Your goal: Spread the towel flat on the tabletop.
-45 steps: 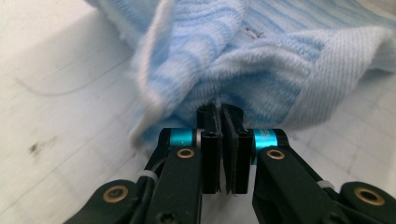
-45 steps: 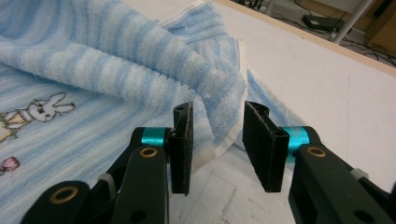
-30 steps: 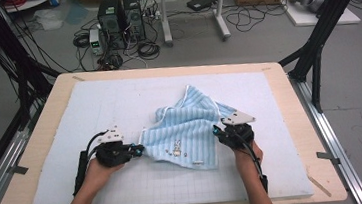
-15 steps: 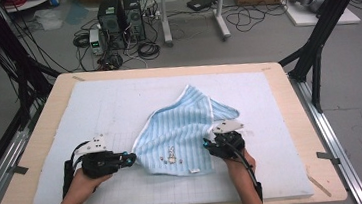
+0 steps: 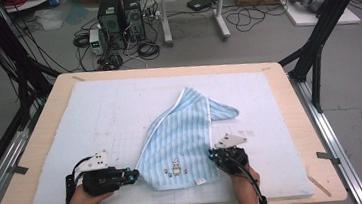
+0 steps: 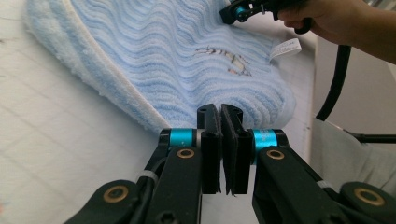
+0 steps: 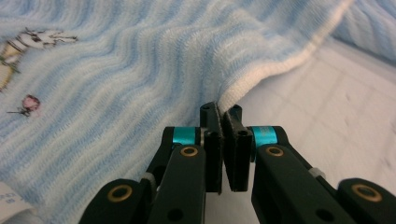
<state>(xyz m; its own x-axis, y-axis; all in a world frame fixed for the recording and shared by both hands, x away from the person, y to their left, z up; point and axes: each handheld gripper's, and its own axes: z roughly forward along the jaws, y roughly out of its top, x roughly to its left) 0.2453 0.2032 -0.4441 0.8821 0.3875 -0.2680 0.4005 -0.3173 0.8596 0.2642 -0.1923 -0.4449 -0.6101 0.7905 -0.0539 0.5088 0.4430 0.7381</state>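
On the white mat (image 5: 95, 115) covering the table (image 5: 49, 109), toward the near edge: a blue striped towel (image 5: 182, 137), lying rumpled and loosely doubled over, with its small embroidered picture (image 5: 175, 169) and label (image 5: 201, 180) facing up at the near end.

At the towel's right border: the right gripper (image 5: 211, 154), jaws pressed together, seemingly nipping the pale hem (image 7: 261, 70), which rises to meet the tips in the right gripper view.

Just off the towel's near-left corner: the left gripper (image 5: 135, 174), jaws closed with nothing between them, resting low over the mat.

Judging by this, spreading or straightening the cloth.

To do it well:
- Open the left jaws first, slide the lower one under the near-left hem, and close on the hem alone, not on a bunch of pile.
- Hold the right pinch firmly on the edge binding; thick terry slips out of a shallow bite.
- Pull both corners apart and low along the mat, evenly, so the far fold unrolls instead of dragging as a lump.
- Watch the far flap for twisting.
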